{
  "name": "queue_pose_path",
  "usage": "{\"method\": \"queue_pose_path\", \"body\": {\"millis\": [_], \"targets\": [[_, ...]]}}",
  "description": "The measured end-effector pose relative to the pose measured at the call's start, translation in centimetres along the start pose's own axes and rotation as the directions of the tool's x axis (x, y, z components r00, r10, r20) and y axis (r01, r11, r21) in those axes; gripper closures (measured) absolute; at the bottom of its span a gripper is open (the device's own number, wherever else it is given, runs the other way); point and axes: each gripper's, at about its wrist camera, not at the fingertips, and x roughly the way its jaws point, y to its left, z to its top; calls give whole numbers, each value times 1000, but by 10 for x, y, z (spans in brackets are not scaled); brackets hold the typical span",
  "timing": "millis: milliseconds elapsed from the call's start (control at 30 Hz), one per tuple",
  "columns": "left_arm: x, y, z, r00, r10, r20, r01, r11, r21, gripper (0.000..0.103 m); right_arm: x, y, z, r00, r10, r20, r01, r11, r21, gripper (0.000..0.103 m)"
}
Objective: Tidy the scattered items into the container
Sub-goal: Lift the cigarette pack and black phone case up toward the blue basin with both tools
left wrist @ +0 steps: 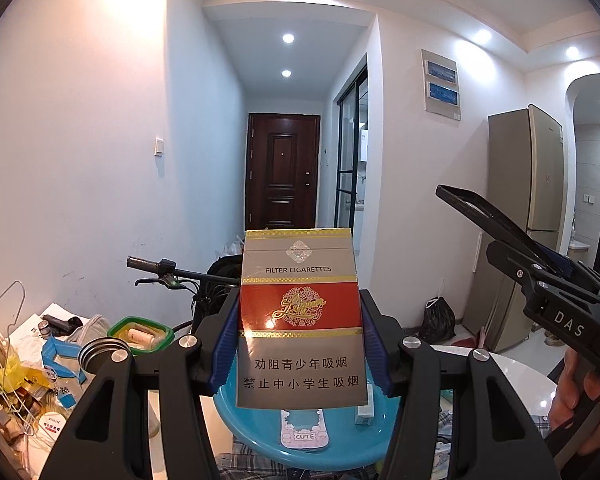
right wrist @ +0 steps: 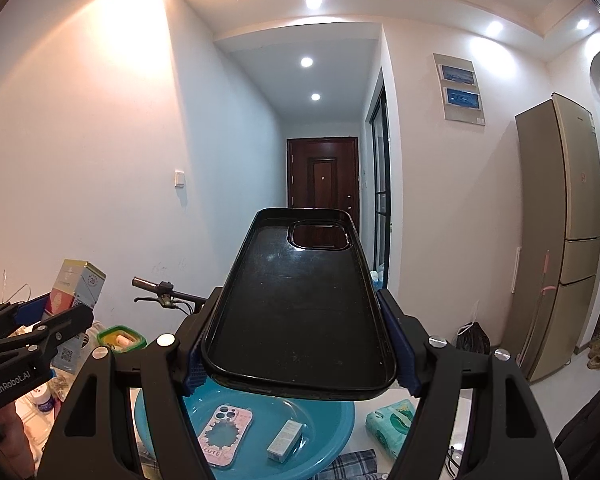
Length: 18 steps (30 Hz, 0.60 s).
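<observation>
My left gripper [left wrist: 300, 344] is shut on a gold, red and grey cigarette pack [left wrist: 300, 320], held upright above the blue basin [left wrist: 252, 424]. My right gripper [right wrist: 300, 356] is shut on the long edges of a black phone case [right wrist: 300, 312], its inside facing up, also over the blue basin [right wrist: 328, 412]. A pink phone case [right wrist: 226, 436] and a small box [right wrist: 286, 440] lie in the basin. In the left wrist view the black phone case [left wrist: 484, 216] sticks out at upper right. The right wrist view shows the cigarette pack [right wrist: 76, 284] at the left.
Left of the basin is clutter: a green-rimmed box [left wrist: 144, 334], a steel cup [left wrist: 100, 354], wire hangers [left wrist: 4, 320] and yellow wrappers. A tissue pack [right wrist: 392, 420] lies right of the basin, plaid cloth [right wrist: 352, 466] in front. A handlebar [left wrist: 156, 266] juts behind.
</observation>
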Motion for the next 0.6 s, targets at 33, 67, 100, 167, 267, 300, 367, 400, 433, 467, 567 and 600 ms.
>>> {"method": "queue_pose_path", "body": {"millis": [33, 67, 100, 167, 267, 300, 367, 400, 433, 467, 567, 600], "targets": [[1, 0, 0, 1000, 0, -1, 0, 1000, -1, 46, 1, 0, 0, 1000, 4, -4, -4, 1000, 0, 32], [2, 0, -1, 1000, 1, -4, -1, 1000, -1, 46, 3, 0, 0, 1000, 9, -7, -9, 1000, -1, 32], [3, 0, -2, 1000, 3, -6, -3, 1000, -1, 46, 4, 2, -1, 1000, 12, -11, -12, 1000, -2, 32], [7, 1, -2, 1000, 5, -10, -5, 1000, -5, 46, 8, 3, -2, 1000, 15, -21, -15, 1000, -5, 32], [16, 4, -5, 1000, 0, -24, 0, 1000, -13, 46, 16, 6, -7, 999, 19, -46, -20, 1000, -10, 32], [20, 4, -7, 999, -3, -33, 2, 1000, -16, 46, 19, 5, -8, 998, 22, -54, -23, 1000, -9, 32], [28, 6, -10, 999, -11, -48, 10, 1000, -22, 46, 27, 5, -11, 997, 26, -74, -27, 1000, -6, 32], [33, 7, -13, 998, -16, -57, 15, 1000, -25, 46, 31, 4, -11, 996, 27, -84, -28, 1000, -6, 32], [39, 8, -15, 998, -18, -67, 16, 1000, -27, 46, 35, 3, -14, 995, 28, -96, -29, 1000, -6, 32], [43, 9, -17, 997, -17, -74, 15, 999, -29, 46, 39, 3, -16, 994, 29, -106, -30, 1000, -4, 32], [62, 14, -25, 993, -18, -118, 14, 999, -36, 46, 51, 1, -23, 989, 32, -144, -33, 999, -1, 32], [69, 15, -29, 991, -23, -134, 17, 999, -41, 46, 54, 0, -25, 987, 33, -155, -33, 999, -1, 32]]}}
